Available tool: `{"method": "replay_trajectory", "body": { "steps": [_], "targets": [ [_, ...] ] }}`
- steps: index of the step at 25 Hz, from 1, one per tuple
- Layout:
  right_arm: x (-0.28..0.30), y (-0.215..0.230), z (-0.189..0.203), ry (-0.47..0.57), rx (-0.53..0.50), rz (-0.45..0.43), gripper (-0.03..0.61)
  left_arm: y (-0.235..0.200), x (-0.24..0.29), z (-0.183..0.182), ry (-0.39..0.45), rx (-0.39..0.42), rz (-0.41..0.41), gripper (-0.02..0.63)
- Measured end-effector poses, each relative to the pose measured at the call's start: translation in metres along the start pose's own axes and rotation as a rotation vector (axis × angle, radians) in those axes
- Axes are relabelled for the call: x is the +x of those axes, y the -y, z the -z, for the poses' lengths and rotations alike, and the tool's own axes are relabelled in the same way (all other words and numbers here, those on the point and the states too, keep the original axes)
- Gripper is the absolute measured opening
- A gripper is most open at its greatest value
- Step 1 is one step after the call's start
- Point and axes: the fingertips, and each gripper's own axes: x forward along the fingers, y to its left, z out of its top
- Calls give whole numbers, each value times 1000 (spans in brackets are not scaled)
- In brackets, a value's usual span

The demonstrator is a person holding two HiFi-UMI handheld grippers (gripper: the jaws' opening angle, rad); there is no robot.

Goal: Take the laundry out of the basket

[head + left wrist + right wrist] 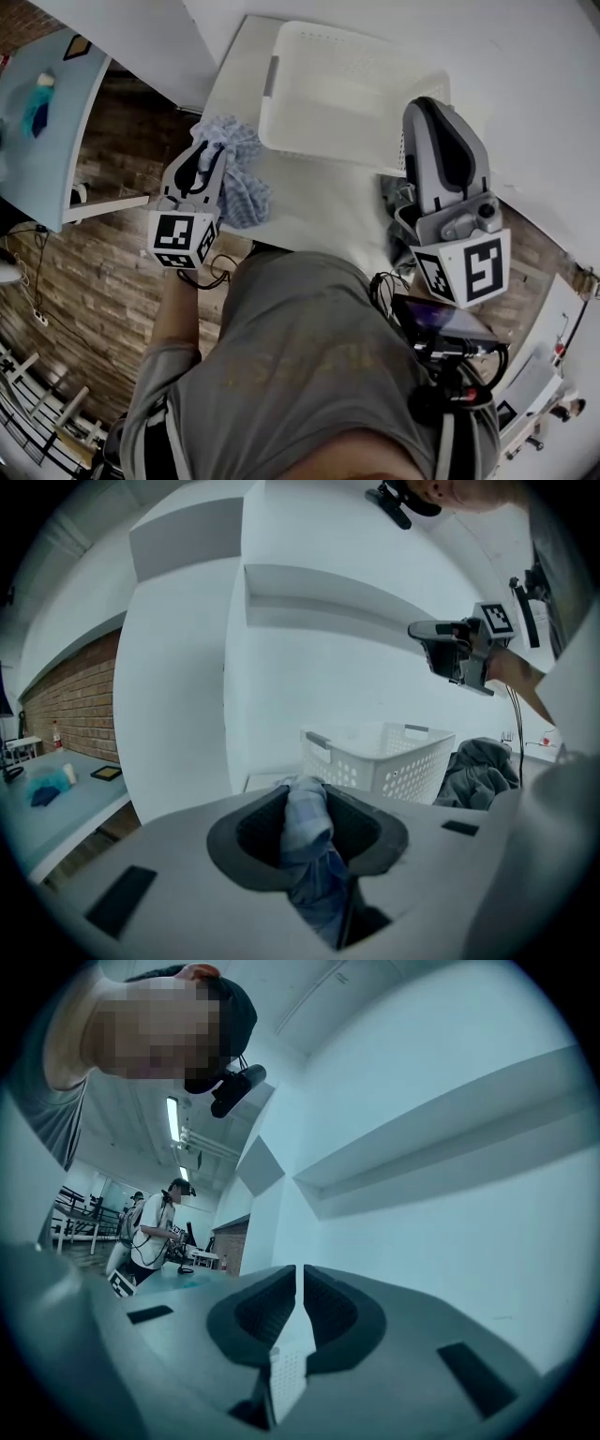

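Observation:
The white laundry basket (347,94) stands on the white table (309,220) against the wall, and I see nothing inside it. My left gripper (208,155) hovers off the basket's left corner, shut on a blue checked cloth (242,178) that hangs bunched below it. In the left gripper view that cloth (307,827) fills the gap between the jaws, with the basket (384,761) behind it. My right gripper (427,108) is raised at the basket's right end, shut with nothing in it (300,1283). A grey garment (398,197) lies heaped right of the basket.
A pale blue table (47,122) with small items stands at the left, over a brick-patterned floor. A white shelf (328,592) runs along the wall above the basket. Another person (155,1227) stands far off at a bench. Cables hang at my waist (211,272).

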Motion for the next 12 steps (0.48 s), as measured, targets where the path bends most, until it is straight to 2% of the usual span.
{"method": "replay_trajectory", "body": {
  "steps": [6,12],
  "targets": [
    [3,-2,-2,-6,-15,-4,31,10,24,33,-42,-26,14,129],
    [6,0,0,-13,-15,-2,31,7,31,33,-29,-28,-20,172]
  ]
}}
